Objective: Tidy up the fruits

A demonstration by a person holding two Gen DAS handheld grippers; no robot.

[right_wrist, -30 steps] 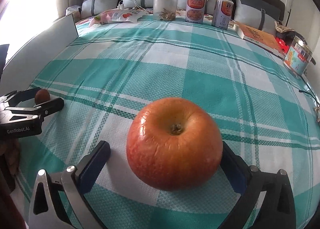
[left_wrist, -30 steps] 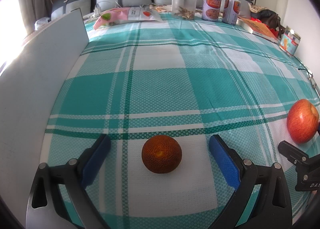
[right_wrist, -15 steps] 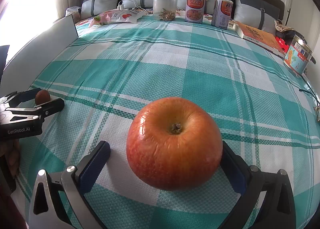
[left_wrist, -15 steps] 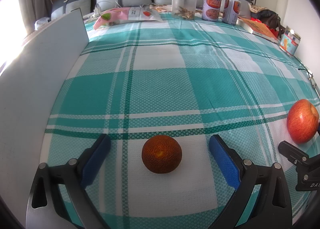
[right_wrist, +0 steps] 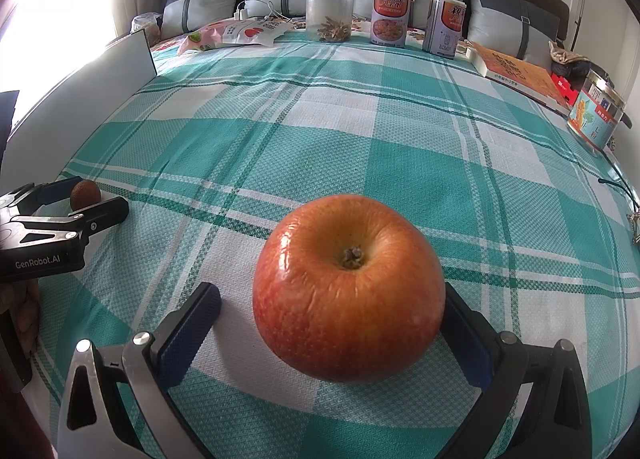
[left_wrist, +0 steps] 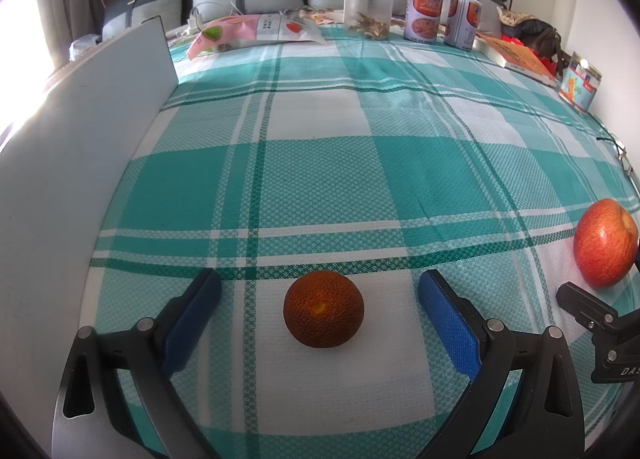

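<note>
Orange fruit (left_wrist: 323, 314) sits on checked cloth (left_wrist: 320, 179) between left gripper (left_wrist: 320, 301) fingers, wide apart | right gripper (right_wrist: 332, 313) fingers apart, straddling apple (right_wrist: 349, 288) | risk: uneven closing could roll either fruit away.

Bright daylight from the window (left_wrist: 24, 55) at far left, blown out to white in both views. Glare spots on the apple (right_wrist: 348, 287); soft shadows beneath the fruit. Strong fisheye bending, dark vignette at the corners. Focus sharp throughout, no motion blur.
</note>
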